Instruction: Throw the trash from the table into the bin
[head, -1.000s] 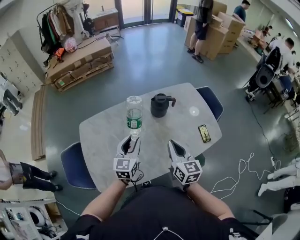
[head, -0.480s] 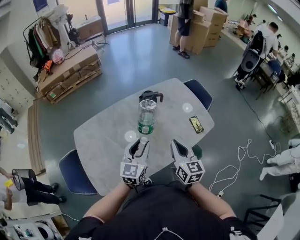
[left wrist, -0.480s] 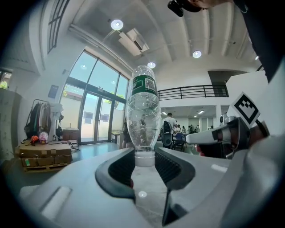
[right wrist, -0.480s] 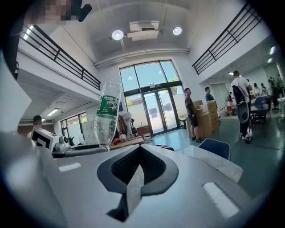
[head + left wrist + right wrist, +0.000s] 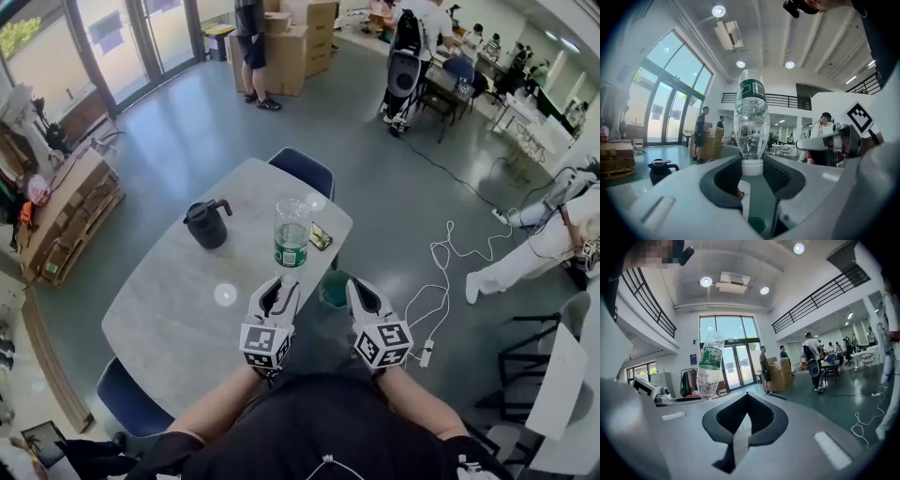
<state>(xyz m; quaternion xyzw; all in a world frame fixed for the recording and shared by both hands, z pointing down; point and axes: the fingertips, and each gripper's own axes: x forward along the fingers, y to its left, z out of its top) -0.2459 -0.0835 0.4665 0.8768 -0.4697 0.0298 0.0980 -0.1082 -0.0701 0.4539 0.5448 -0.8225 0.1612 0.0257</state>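
The left gripper point(image 5: 278, 282) is clenched on a bottle point(image 5: 292, 234), its jaws pressing on the white cap from either side. In the left gripper view the clear bottle point(image 5: 751, 117) sticks straight out from the gripper point(image 5: 752, 169), cap toward the jaws and base away, with a green label near the base. From the head view it is off the table point(image 5: 159, 309), held in the air over the table's right edge. The right gripper point(image 5: 357, 287) is beside the left one, apart from it; its jaws are pressed together with nothing between them, as the right gripper view point(image 5: 746, 399) shows, and the bottle point(image 5: 710, 366) appears to their left. On the floor between the two grippers, just past the table's right edge, is a green bin point(image 5: 332, 289). A phone point(image 5: 321, 236) lies at the right edge, just beside the bottle in the picture. A black jug point(image 5: 206, 225) stands near the far edge. A blue chair point(image 5: 302, 169) is at the far corner.
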